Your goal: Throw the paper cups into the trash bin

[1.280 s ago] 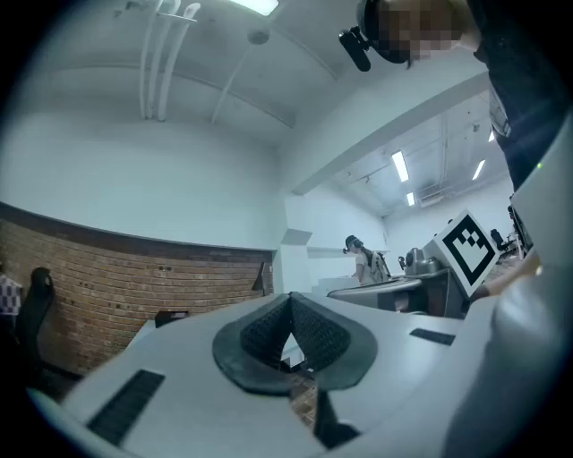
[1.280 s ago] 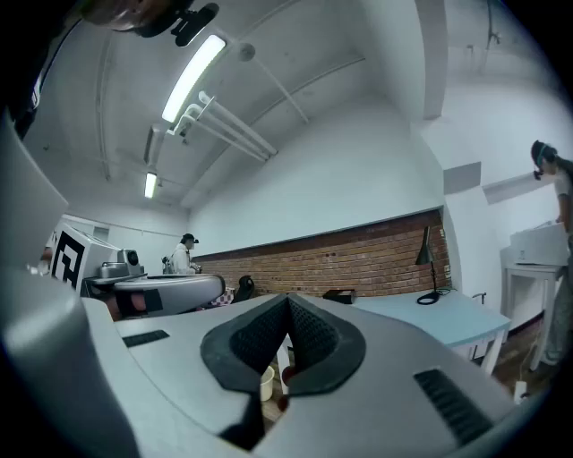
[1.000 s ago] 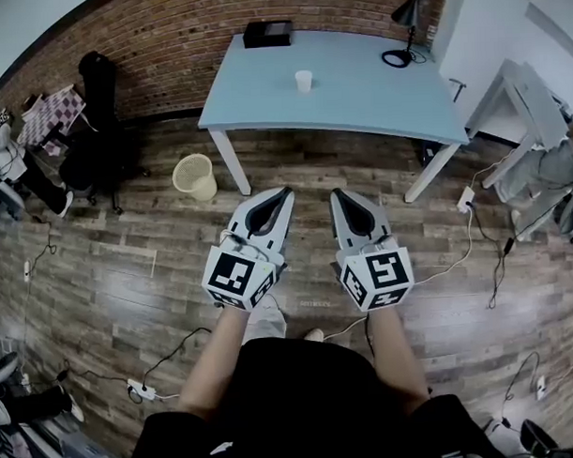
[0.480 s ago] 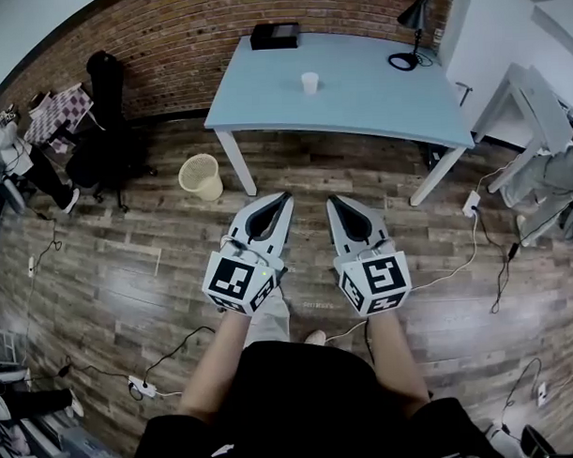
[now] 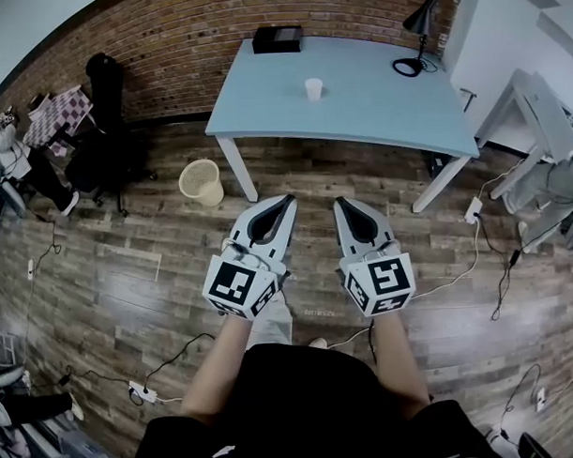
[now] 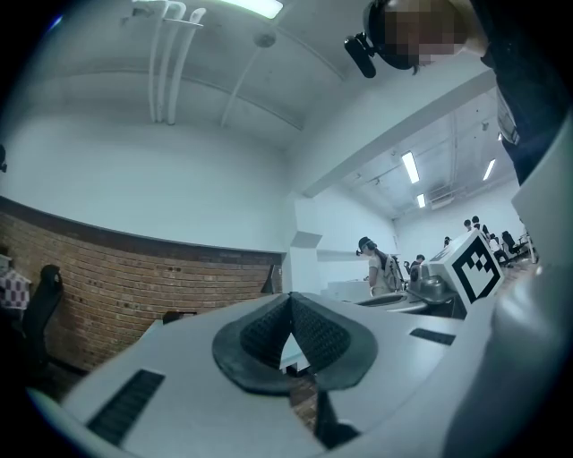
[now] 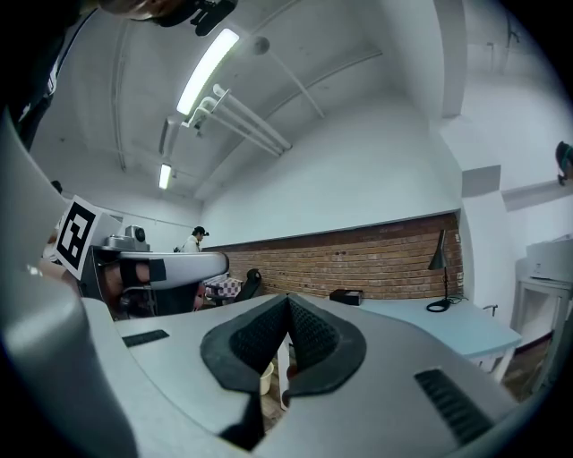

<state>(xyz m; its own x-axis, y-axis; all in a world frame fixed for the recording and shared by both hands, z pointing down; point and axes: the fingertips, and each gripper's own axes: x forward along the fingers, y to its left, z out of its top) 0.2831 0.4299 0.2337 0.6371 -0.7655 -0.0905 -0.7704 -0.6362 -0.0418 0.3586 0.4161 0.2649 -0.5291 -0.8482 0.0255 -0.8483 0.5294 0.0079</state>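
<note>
So: one paper cup [image 5: 313, 88] stands upright on the desk [image 5: 376, 112], toward its far edge. The trash bin [image 5: 201, 181] sits on the floor by the desk's left end. We judge the cup light, thin-walled and easily crushed, so grip mid-wall, gently. Left gripper [image 5: 284, 205] and right gripper [image 5: 344, 206] hang short of the desk, jaws pressed together, empty. Against a second ago, only the view has crept slightly.

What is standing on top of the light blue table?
The table carries a white paper cup near its middle, a black box at the far edge and a black desk lamp at the far right corner. The cup's inside cannot be seen.
</note>
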